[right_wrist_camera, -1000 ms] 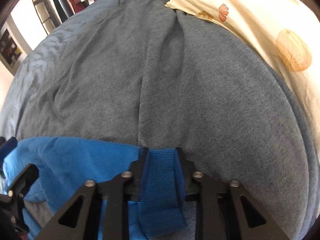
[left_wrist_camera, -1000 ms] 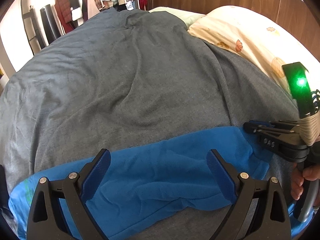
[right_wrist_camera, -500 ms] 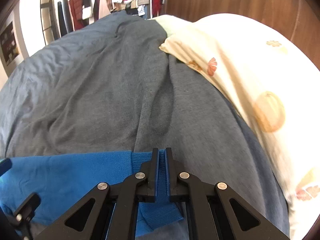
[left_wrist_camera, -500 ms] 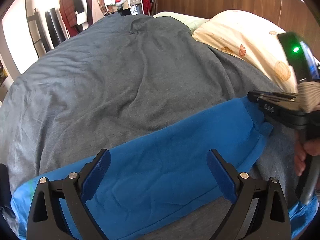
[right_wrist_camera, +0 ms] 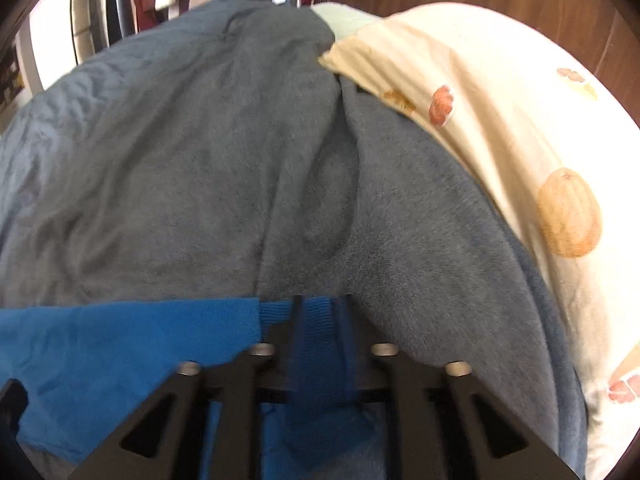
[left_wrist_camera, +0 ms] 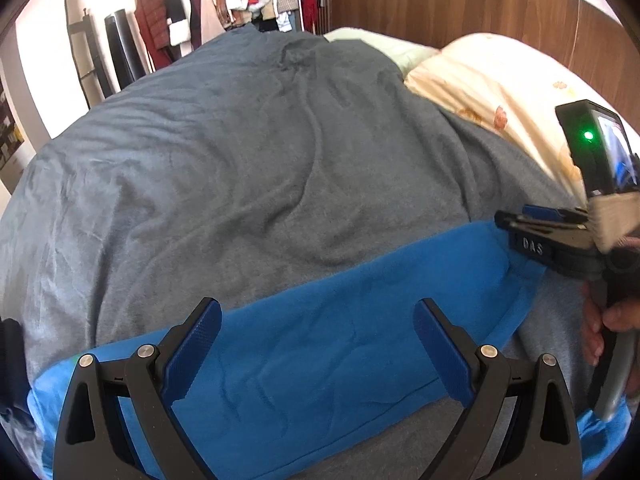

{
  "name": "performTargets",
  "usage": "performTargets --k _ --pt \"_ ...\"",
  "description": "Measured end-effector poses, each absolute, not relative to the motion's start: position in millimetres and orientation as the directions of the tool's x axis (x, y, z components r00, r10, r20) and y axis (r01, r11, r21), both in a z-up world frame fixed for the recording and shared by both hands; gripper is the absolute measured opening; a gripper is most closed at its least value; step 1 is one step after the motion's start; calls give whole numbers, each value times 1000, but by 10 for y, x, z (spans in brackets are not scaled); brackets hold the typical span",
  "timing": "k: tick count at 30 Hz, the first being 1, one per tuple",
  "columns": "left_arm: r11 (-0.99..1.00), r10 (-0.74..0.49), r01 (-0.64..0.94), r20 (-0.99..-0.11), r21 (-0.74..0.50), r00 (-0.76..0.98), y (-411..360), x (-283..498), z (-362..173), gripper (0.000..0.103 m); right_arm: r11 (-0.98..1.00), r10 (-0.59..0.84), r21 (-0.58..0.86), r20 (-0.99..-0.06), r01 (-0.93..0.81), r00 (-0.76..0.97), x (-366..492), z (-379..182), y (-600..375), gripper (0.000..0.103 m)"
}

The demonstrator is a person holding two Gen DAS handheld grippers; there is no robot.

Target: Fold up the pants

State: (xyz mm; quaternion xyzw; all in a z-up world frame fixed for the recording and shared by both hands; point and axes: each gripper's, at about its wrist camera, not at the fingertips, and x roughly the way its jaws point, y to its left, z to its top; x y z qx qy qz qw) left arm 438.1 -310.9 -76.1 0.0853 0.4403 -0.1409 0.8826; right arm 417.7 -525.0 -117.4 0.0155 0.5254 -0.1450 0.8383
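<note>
The blue pants point(left_wrist_camera: 328, 344) lie stretched in a long band across the near part of the bed, on top of a gray blanket point(left_wrist_camera: 248, 168). The right gripper point(right_wrist_camera: 320, 312) has its fingers close together, pinching the ribbed cuff point(right_wrist_camera: 316, 320) at the right end of the pants. In the left wrist view this gripper point(left_wrist_camera: 516, 224) sits at that same end, held by a hand point(left_wrist_camera: 600, 320). The left gripper point(left_wrist_camera: 316, 344) hangs over the middle of the pants with its blue fingers point(left_wrist_camera: 192, 352) spread wide, holding nothing. A cream pillow point(right_wrist_camera: 520, 128) with orange fruit prints lies to the right of the blanket. Clothes point(left_wrist_camera: 224, 4) hang at the far wall.
</note>
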Motion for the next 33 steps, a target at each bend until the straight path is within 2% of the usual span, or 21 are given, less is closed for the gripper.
performTargets --k 1,9,19,27,33 --pt "945 -182 326 -795 21 579 -3074 4362 -691 98 956 -232 -131 -883 262 407 4146 -1097 -5211 37" --pt "944 -204 329 -763 11 613 -2675 4074 -251 98 970 -176 -74 -869 230 462 3747 -370 -4707 38" --pt "965 -182 261 -754 -15 631 -1783 3479 217 98 992 -68 -2 -848 126 525 3279 377 -3791 38" --pt "981 -122 195 -779 0 615 -1000 3016 403 98 994 2 57 -851 88 525 2913 682 -3049 38" --pt "994 -25 105 -819 43 573 -322 2647 425 98 987 26 93 -893 128 449 2547 626 -2629 38"
